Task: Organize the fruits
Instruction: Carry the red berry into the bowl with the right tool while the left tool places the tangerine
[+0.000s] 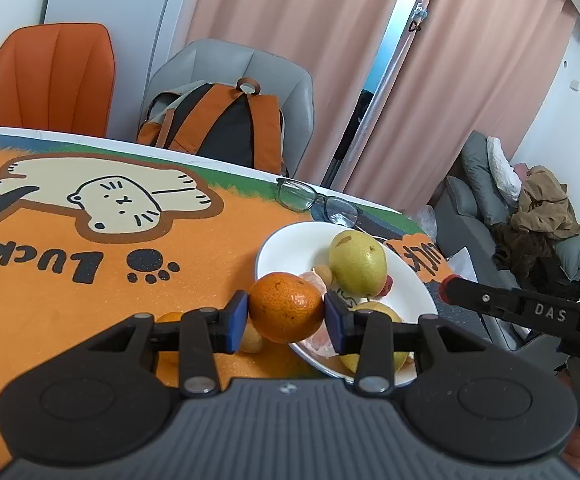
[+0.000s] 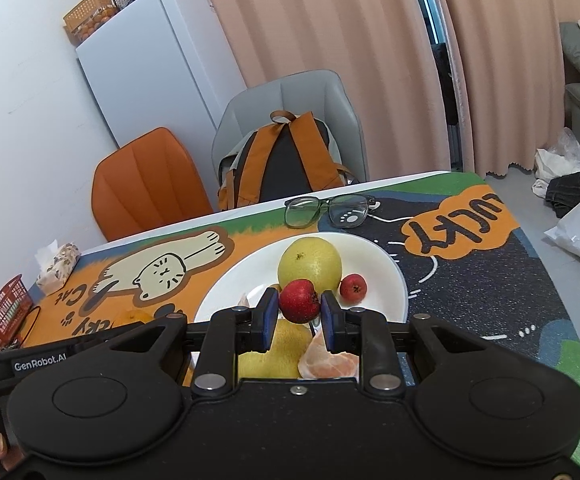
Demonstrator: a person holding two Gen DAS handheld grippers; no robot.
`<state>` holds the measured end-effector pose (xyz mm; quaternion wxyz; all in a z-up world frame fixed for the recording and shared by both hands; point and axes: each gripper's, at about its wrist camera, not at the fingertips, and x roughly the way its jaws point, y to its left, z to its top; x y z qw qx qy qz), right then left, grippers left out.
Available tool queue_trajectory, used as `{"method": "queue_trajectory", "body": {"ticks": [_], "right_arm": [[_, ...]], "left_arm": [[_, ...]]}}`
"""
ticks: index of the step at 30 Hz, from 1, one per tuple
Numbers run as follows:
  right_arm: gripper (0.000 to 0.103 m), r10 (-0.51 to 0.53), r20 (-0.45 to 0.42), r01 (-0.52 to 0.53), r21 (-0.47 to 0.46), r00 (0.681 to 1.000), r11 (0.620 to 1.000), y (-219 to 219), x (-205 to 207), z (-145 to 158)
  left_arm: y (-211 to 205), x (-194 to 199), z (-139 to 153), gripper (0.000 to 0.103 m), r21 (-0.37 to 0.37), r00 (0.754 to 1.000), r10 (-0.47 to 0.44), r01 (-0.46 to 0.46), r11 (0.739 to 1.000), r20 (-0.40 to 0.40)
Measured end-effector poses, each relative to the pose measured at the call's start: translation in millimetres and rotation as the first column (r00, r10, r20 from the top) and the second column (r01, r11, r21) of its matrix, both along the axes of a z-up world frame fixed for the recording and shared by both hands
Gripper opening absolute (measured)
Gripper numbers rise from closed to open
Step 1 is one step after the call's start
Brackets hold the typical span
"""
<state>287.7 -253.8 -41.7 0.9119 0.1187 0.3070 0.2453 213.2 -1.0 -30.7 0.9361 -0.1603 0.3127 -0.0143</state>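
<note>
Blue pads of the left gripper (image 1: 286, 316) are pressed on both sides of an orange mandarin (image 1: 286, 307), which is held just above the near-left rim of the white plate (image 1: 278, 248). The gripper body hides the near part of the plate, so the yellow fruit (image 1: 369, 354) and the peeled segments (image 1: 321, 346) behind it show only partly. The right gripper (image 2: 300, 312) is clamped on a small red fruit (image 2: 298, 301) over the plate; in the left view this gripper is only a black finger with a red tip, and its fruit cannot be seen. Only the right view shows a second red fruit (image 2: 353, 287) beside the big yellow-green fruit (image 2: 309, 265). Glasses (image 2: 327, 209) lie behind the plate on the cat mat (image 2: 469, 280).
</note>
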Motion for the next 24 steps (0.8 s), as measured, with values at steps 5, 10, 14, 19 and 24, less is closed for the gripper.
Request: {"method": "queue_trajectory", "body": {"ticks": [5,10,14,19,24], "right_arm": [[0.024,0.016,-0.015,-0.015,0.005,1.0,1.0,9.5,11.1,-6.6],[0.024,0.021,-0.029,-0.021,0.012,0.999,1.0,14.0,22.2,-12.6],[0.024,0.011,-0.046,-0.01,0.023,0.999,1.0,8.8,27.5,-17.3],[0.026,-0.01,-0.061,0.012,0.025,0.998,1.0,-2.0,28.7,-22.4],[0.026,-0.023,-0.076,0.025,0.03,0.997,0.999,-13.2,24.3,-27.8]], "left_arm": [[5.0,5.1,-3.9,0.04,0.002,1.0,0.008,-0.008,1.0,-0.012],[10.0,12.7,-4.4,0.04,0.012,0.999,0.025,-0.024,1.0,-0.021],[6.6,18.8,-3.6,0.04,0.014,1.0,0.015,-0.015,1.0,-0.02],[-1.5,26.5,-3.5,0.04,0.02,1.0,-0.006,0.006,1.0,-0.018],[-13.7,35.8,-2.6,0.04,0.033,0.999,-0.039,0.04,0.999,-0.016]]}}
